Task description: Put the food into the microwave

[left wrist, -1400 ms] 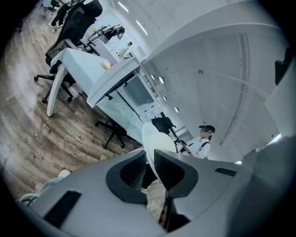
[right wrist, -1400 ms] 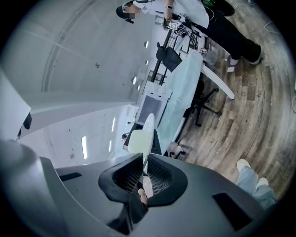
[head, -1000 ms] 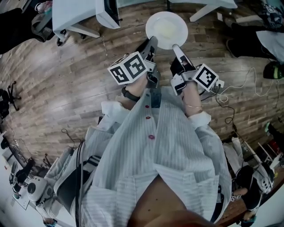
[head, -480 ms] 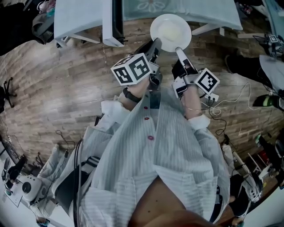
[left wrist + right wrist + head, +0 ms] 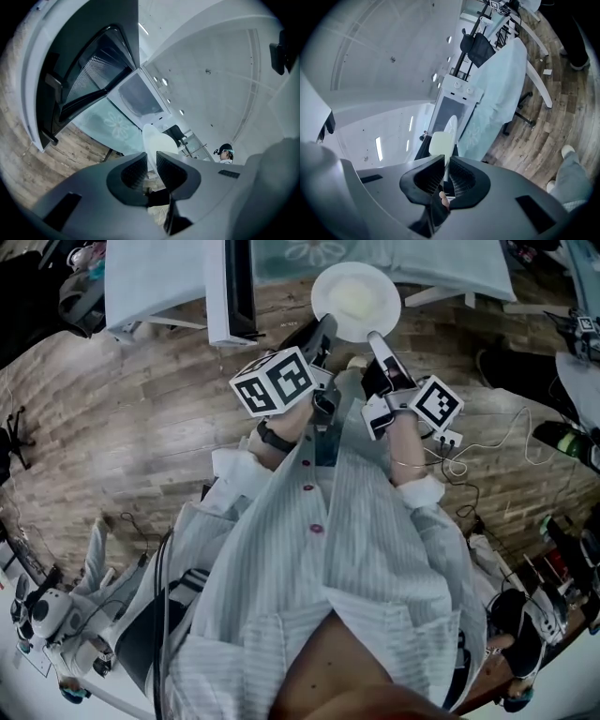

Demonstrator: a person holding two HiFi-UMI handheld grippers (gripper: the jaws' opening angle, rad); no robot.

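Between the dark ribbed pads (image 5: 133, 171) of the left gripper (image 5: 151, 158) stood the thin rim of a round white plate (image 5: 152, 138), seen edge-on. The jaws were drawn nearly together and pressed on the rim from both sides. The right gripper (image 5: 446, 161) was clamped the same way, its pads (image 5: 461, 180) narrowed to a slit with the plate's rim (image 5: 451, 124) pinched in it.

From the head view the left gripper (image 5: 323, 326) gripped the plate (image 5: 356, 301) at its near left edge and the right gripper (image 5: 373, 337) at its near right edge. The plate was roughly level, held out ahead of the person's pale striped shirt (image 5: 356, 549). A low patch of pale, cream-coloured food (image 5: 354, 298) lay at the plate's middle, clear of both sets of fingers.

Just left of the plate in the head view stood a white microwave (image 5: 230, 287), its dark face turned toward the plate. The left gripper view showed that face large at the left, a dark door with a mesh window (image 5: 93, 75). The plate and its food were outside the microwave, beside it and not touching it.

Beyond the plate was a table under a pale blue cloth printed with a flower (image 5: 412, 263), and the plate's far rim overlapped the table's near edge in the head view. Brown wooden plank flooring (image 5: 141, 418) lay underneath. A white cabinet-like appliance with two knobs (image 5: 457, 86) stood at the table's far end in the right gripper view.
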